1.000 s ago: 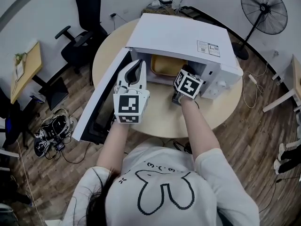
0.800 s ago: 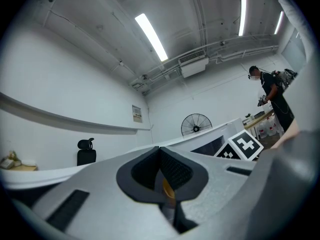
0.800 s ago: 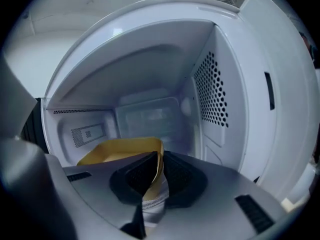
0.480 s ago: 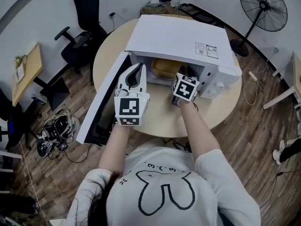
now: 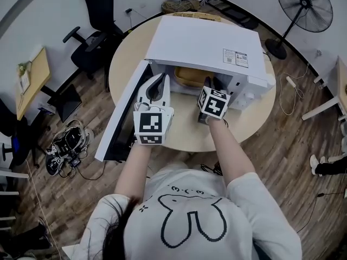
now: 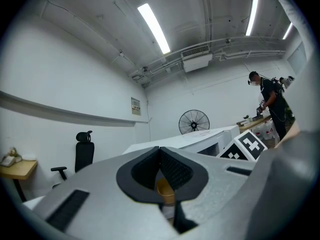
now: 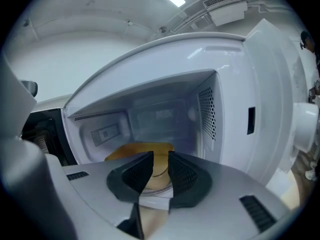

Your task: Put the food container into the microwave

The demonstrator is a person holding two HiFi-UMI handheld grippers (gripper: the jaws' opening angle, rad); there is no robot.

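Note:
The white microwave (image 5: 200, 42) stands on a round table (image 5: 241, 124) with its door (image 5: 122, 112) swung open to the left. A tan food container (image 5: 190, 76) sits inside the cavity. In the right gripper view the container (image 7: 122, 152) lies on the cavity floor, just beyond the jaws. My right gripper (image 5: 212, 83) hovers at the opening, its pads slightly apart and holding nothing (image 7: 160, 156). My left gripper (image 5: 161, 80) is in front of the opening near the door hinge. Its pads meet at the tip and are empty (image 6: 160, 151).
Black office chairs (image 5: 95, 15) stand beyond the table on the left, and a floor fan (image 5: 304, 3) at the back right. Cables and shoes (image 5: 65, 145) lie on the floor under the open door. A person (image 6: 272, 101) stands far off in the left gripper view.
Hardly anything: both grippers hold nearly the same spots before the microwave, the right one drifting slightly back. The container stays inside.

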